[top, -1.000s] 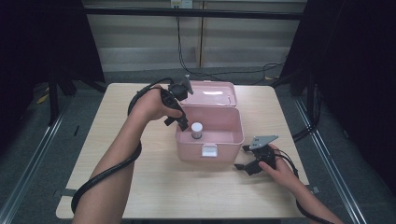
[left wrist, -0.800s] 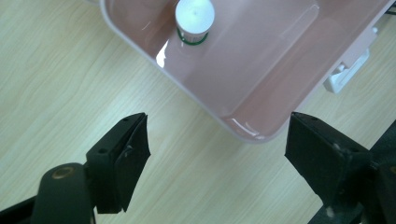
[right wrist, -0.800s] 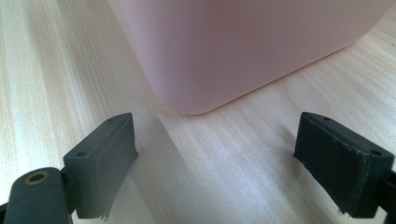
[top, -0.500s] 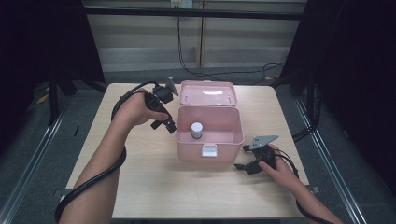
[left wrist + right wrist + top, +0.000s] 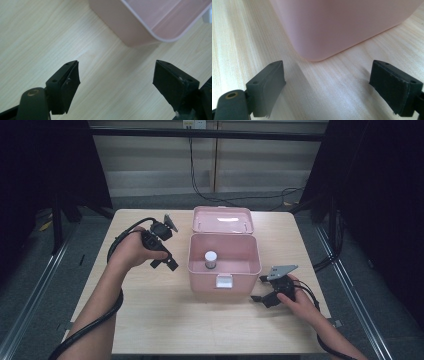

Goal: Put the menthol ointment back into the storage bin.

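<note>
Pink box [image 5: 224, 262] sits mid-table [image 5: 150, 320], lid back, a small white-capped bottle [image 5: 211, 259] upright inside. Left claw [image 5: 170, 262] hangs just beside its left wall, jaws wide and empty. Right claw [image 5: 257, 290] rests by its front right corner, equally wide, holding nothing. Risk: either claw nudging the light box could slide it and topple the bottle.

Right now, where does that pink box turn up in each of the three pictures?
High view: the pink box sits open at mid-table, lid back.
Left gripper view: a rounded corner of the pink box at the top right.
Right gripper view: its wall across the top.
Shared landmark: the pale wooden table.
</note>
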`<state>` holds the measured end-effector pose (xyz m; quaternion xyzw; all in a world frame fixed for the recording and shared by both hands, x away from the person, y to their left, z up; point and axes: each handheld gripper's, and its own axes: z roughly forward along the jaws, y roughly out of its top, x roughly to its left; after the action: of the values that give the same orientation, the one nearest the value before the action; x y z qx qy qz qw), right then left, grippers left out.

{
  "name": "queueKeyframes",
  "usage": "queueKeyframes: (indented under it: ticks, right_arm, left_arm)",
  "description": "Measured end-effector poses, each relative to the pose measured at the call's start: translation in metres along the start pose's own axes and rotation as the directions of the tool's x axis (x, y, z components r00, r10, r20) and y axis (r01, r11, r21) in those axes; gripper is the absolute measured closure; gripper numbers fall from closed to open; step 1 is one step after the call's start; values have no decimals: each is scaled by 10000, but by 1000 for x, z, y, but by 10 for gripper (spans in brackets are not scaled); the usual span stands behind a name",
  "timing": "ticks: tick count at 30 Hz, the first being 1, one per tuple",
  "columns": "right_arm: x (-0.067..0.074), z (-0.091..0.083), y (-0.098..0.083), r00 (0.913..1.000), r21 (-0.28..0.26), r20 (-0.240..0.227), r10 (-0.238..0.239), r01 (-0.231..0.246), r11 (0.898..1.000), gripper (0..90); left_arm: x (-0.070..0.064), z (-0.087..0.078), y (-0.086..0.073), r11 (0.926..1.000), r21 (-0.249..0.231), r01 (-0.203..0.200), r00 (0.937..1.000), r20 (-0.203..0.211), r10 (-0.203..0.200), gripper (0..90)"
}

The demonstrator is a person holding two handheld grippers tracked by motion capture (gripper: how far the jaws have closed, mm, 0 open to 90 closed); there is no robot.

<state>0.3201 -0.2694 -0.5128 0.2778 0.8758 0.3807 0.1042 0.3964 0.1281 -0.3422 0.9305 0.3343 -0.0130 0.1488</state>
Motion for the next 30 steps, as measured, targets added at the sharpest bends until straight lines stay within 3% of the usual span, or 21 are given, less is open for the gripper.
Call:
queueKeyframes:
  ticks: [9,24,30]
  right_arm:
    - [0,0,0,10000,-5,5,-4,4,10000,123]
    - [0,0,0,10000,15,0,20,-20,10000,123]
    - [0,0,0,10000,16,1,21,-21,10000,123]
  left_arm:
    - [1,17,-22,9998,-219,4,9999,171,0,210]
    - [11,52,-53,9970,-549,538,9978,405,-516,209]
    - [12,67,-62,9964,-615,580,9970,543,-546,210]
